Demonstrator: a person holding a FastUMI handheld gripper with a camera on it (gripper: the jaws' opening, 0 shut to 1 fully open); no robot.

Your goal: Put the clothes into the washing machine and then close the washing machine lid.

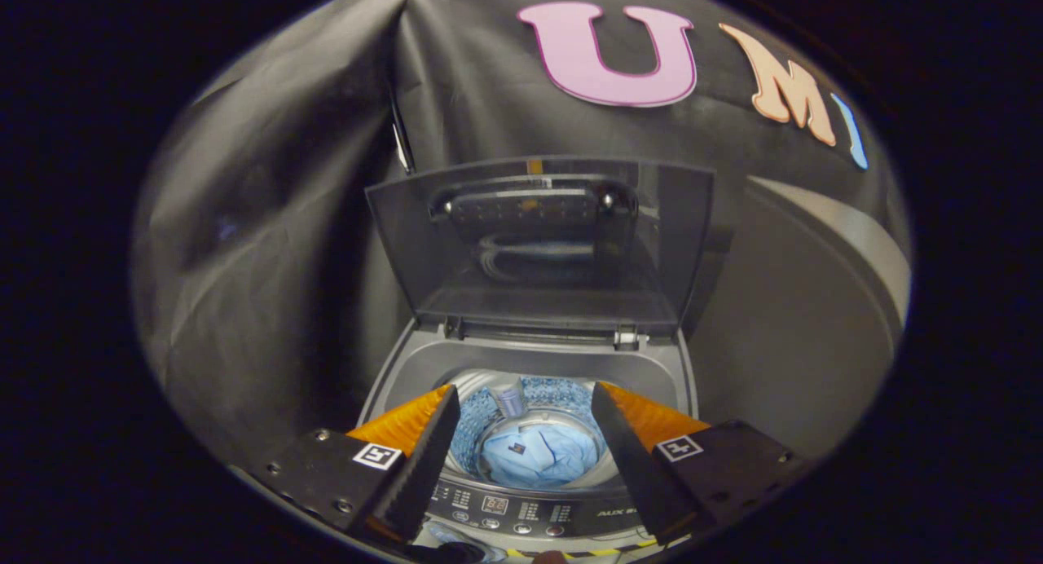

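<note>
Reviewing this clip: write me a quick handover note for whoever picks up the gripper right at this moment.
Gripper: fingers spread open, holding nothing, poised above the washing machine opening.
Clothes: a light blue garment lies at the bottom of the drum, seen between the fingers.
Lid: standing open, upright at the back of the machine on its hinges.
Control panel sits just below the fingers.
Done: the garment appears to be loaded.
Left: bring the lid down and close it. I cannot tell whether more clothes wait outside the machine.
</note>
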